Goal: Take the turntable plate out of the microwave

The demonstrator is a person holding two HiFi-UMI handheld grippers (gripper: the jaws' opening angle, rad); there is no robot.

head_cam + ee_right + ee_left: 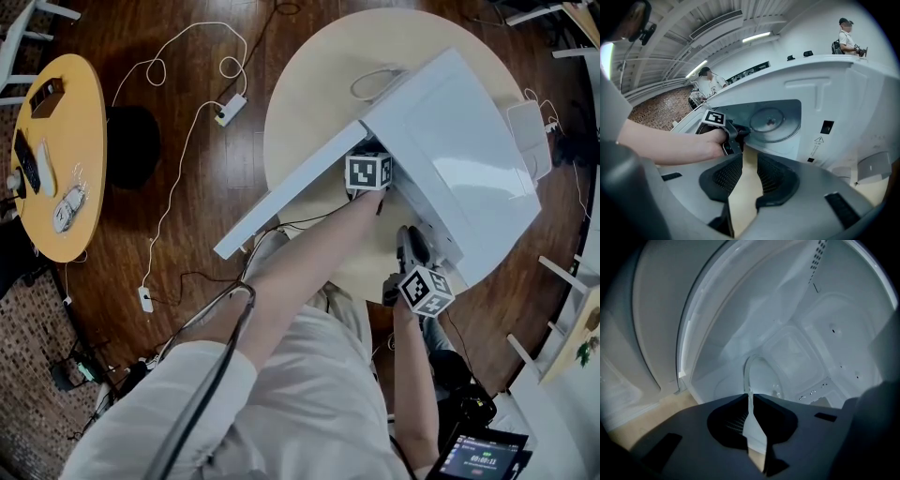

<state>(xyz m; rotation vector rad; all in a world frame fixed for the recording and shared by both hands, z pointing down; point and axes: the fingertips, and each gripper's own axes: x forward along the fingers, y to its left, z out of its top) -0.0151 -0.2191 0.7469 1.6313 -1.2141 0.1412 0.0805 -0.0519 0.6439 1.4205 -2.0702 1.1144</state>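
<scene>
The white microwave (459,159) stands on a round beige table (309,94) with its door (291,192) swung open to the left. My left gripper (750,401) reaches into the cavity and is shut on the rim of the glass turntable plate (761,376). In the right gripper view the plate (771,123) stands tilted up on edge inside the oven, and the left gripper (740,132) grips its left edge. My right gripper (749,173) hangs open in front of the microwave, nothing between its fingers. In the head view it (412,246) is below the oven's front.
A white cable (375,80) and a white box (528,131) lie on the table behind the microwave. A power strip (230,110) and cords lie on the wooden floor. A yellow table (66,141) stands at the left. Two people (708,82) (847,37) stand in the background.
</scene>
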